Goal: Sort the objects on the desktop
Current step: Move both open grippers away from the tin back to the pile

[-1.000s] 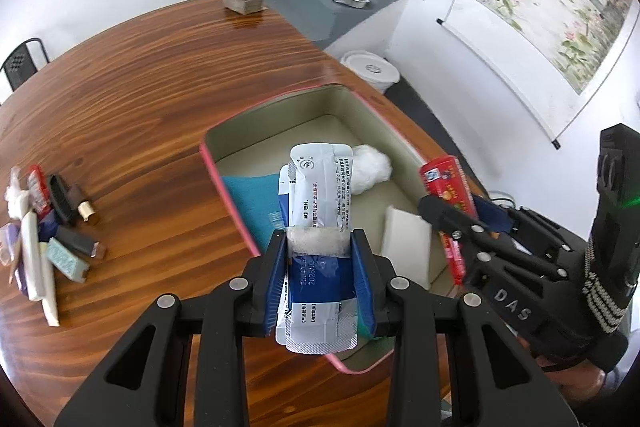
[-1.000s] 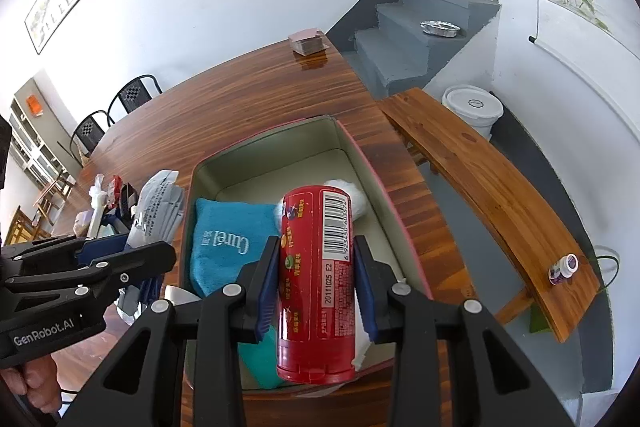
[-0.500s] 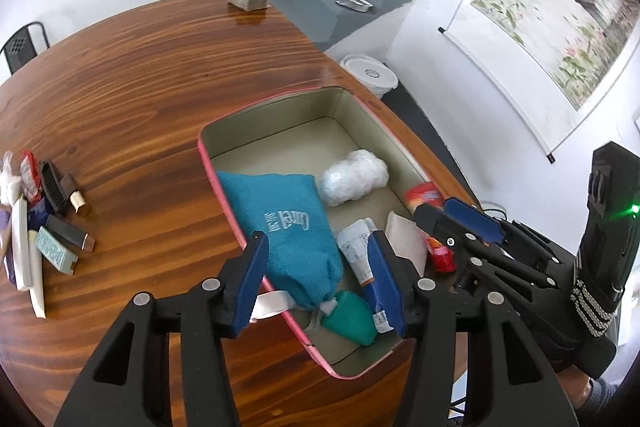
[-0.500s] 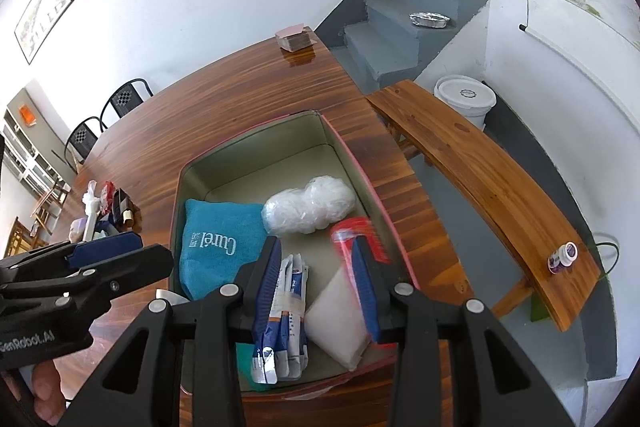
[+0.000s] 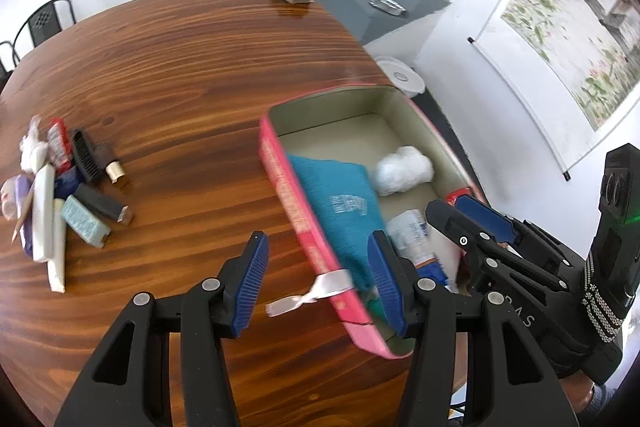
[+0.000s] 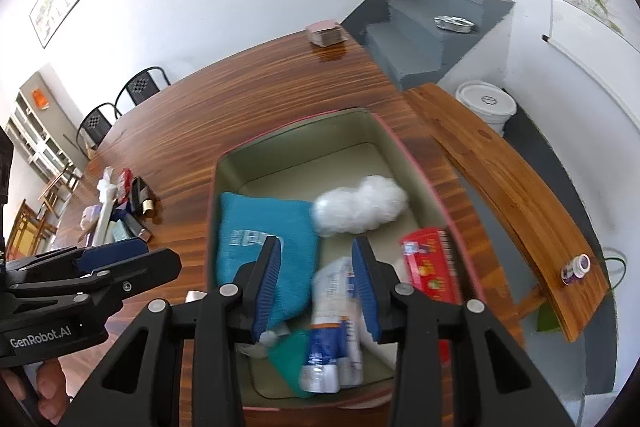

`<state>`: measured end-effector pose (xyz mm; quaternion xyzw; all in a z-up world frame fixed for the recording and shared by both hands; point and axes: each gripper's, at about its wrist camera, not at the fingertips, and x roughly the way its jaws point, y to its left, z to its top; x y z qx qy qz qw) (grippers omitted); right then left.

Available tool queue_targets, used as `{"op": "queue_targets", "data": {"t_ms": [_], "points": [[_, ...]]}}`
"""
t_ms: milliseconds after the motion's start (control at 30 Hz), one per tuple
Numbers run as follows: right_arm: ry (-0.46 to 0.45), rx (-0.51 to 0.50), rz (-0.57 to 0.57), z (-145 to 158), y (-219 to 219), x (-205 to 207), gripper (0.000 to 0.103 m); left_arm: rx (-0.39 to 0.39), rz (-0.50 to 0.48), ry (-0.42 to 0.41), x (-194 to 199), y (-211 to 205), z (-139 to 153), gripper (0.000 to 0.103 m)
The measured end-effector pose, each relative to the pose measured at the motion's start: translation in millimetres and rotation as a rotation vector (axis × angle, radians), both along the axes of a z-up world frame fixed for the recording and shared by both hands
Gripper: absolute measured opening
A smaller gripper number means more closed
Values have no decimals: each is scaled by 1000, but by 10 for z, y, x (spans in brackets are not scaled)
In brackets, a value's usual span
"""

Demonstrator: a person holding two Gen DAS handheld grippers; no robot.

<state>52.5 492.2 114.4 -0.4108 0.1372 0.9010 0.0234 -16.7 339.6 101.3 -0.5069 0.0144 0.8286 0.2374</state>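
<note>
Both sets of jaws stand apart, nothing gripped. Left gripper (image 5: 316,283) has just opened wider and straddles the near wall of the pink tin (image 5: 294,211); right gripper (image 6: 316,287) has just eased open, hovering over the tin. One tin, holding one teal pouch (image 6: 256,227), one white plastic wad (image 6: 360,207), one red tube (image 6: 430,267), one blue-white sachet bundle (image 6: 332,315). One heap of small items (image 5: 60,187) lies on the wooden table (image 5: 192,67), well apart from the tin.
</note>
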Motion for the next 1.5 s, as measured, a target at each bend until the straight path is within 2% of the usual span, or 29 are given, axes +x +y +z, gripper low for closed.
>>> {"op": "queue_targets", "data": {"t_ms": [367, 933, 1433, 1467, 1500], "points": [[10, 18, 114, 38, -589, -223, 45, -2, 141, -15, -77, -682, -7, 55], [-8, 13, 255, -4, -1448, -452, 47, -9, 304, -39, -108, -1723, -62, 55], [-68, 13, 296, -136, -1939, -582, 47, 14, 448, -85, -308, -2599, -226, 55], [-72, 12, 293, -145, -1956, -588, 49, 14, 457, -86, -337, -2659, -237, 55], [-74, 10, 290, -151, -1969, -593, 54, 14, 465, -87, -361, -2709, -246, 55]]}}
